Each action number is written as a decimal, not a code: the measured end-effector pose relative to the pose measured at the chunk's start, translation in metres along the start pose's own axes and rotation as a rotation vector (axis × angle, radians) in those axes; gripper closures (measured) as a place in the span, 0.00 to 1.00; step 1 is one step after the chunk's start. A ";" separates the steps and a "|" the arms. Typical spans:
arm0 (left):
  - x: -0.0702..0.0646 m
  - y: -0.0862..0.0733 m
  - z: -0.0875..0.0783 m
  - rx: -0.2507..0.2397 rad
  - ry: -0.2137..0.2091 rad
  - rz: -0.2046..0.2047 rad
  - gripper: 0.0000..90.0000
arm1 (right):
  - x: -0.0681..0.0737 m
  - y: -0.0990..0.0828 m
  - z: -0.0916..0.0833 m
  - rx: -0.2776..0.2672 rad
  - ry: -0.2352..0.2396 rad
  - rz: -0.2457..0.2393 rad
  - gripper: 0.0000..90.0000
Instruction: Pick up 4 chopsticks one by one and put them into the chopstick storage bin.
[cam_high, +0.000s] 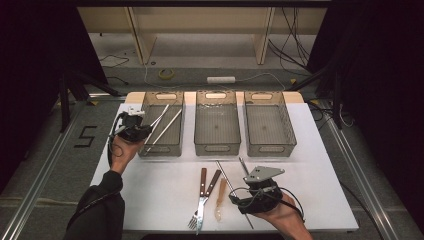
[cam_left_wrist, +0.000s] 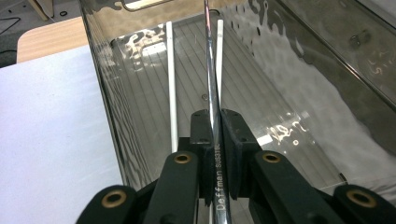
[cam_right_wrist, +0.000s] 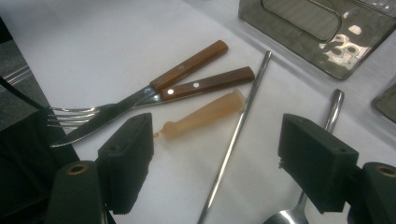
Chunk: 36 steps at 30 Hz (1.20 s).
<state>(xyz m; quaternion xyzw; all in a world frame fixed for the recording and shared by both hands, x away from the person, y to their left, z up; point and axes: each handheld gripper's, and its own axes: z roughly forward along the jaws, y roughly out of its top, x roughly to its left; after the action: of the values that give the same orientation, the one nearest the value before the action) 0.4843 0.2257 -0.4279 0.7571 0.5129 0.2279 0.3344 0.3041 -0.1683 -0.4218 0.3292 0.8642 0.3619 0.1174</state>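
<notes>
Left tongs clamped on a steel chopstick, over the left bin, upper left. Next: release. Right tongs gape over the second chopstick.

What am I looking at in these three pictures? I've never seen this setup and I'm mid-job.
A person works at a white table, with a hand-held two-jaw tool in each hand. The high view looks down from above; the other two pictures come from cameras riding on each tool.

The left gripper is at the left bin of three clear bins. Its jaws are shut on a metal chopstick, above two white sticks lying in that bin.

The right gripper is open, holding nothing, over the table's near edge. In front of it lie a wooden-handled knife and fork, a tan plastic piece, another metal chopstick and a spoon.
</notes>
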 end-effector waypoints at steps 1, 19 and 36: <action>0.000 0.000 0.001 0.004 0.002 -0.001 0.92 | 0.000 0.000 0.000 0.000 0.001 -0.001 0.31; -0.006 0.003 -0.010 0.008 -0.068 -0.039 0.57 | -0.002 -0.001 0.000 0.016 -0.001 -0.002 0.32; -0.048 -0.022 -0.064 -0.124 -0.238 0.001 0.28 | -0.009 0.007 0.018 0.242 -0.047 0.009 0.49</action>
<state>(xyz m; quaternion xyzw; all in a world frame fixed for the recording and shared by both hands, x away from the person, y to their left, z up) 0.4083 0.2040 -0.4015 0.7569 0.4543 0.1678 0.4388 0.3225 -0.1602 -0.4301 0.3532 0.8971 0.2478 0.0956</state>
